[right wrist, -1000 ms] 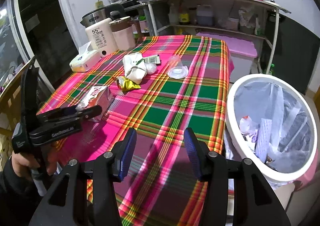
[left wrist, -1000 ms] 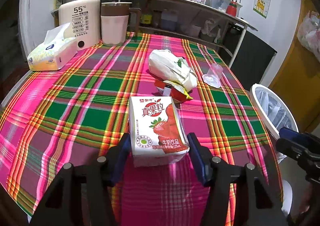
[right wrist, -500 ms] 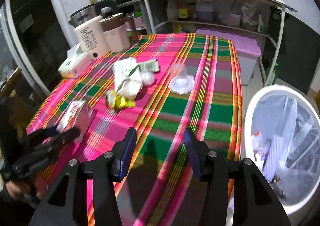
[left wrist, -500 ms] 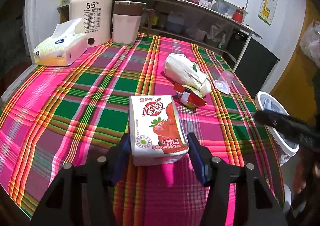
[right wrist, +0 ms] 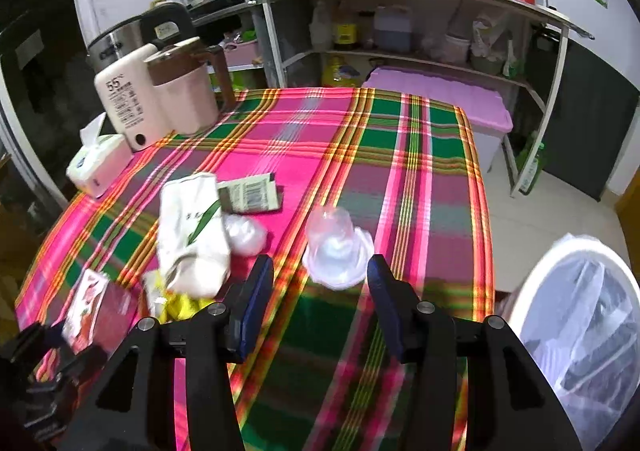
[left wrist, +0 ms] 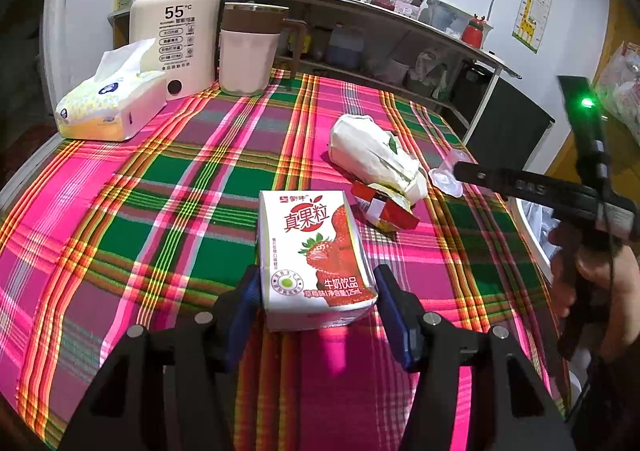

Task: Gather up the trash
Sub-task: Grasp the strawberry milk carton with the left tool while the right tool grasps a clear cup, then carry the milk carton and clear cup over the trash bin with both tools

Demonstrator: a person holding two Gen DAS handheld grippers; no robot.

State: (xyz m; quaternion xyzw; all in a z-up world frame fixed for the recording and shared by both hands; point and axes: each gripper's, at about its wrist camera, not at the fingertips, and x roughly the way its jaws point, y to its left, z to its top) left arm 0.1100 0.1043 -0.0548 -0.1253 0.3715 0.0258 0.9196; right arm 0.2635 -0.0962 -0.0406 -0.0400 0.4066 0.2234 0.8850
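My left gripper (left wrist: 318,291) is shut on a strawberry milk carton (left wrist: 312,255) and holds it over the plaid tablecloth (left wrist: 160,191). Beyond it lie a white crumpled bag (left wrist: 376,155), a red and yellow wrapper (left wrist: 386,209) and a clear plastic cup (left wrist: 448,175). My right gripper (right wrist: 320,283) is open and empty, just short of the clear cup (right wrist: 336,247), which lies on its side. The white bag (right wrist: 192,235), a yellow wrapper (right wrist: 176,299), a clear lid (right wrist: 246,235) and a barcode packet (right wrist: 250,193) lie to the left. The carton shows at far left (right wrist: 96,311).
A white trash bin (right wrist: 576,335) with a clear liner stands right of the table. A tissue pack (left wrist: 112,107), a white water warmer (left wrist: 176,39) and a pink jug (left wrist: 248,51) stand at the table's far left. Shelves (right wrist: 400,27) stand behind.
My right gripper has swung from beside the bin up over the table toward the clear cup. My left gripper keeps its hold on the carton and has lifted slightly.
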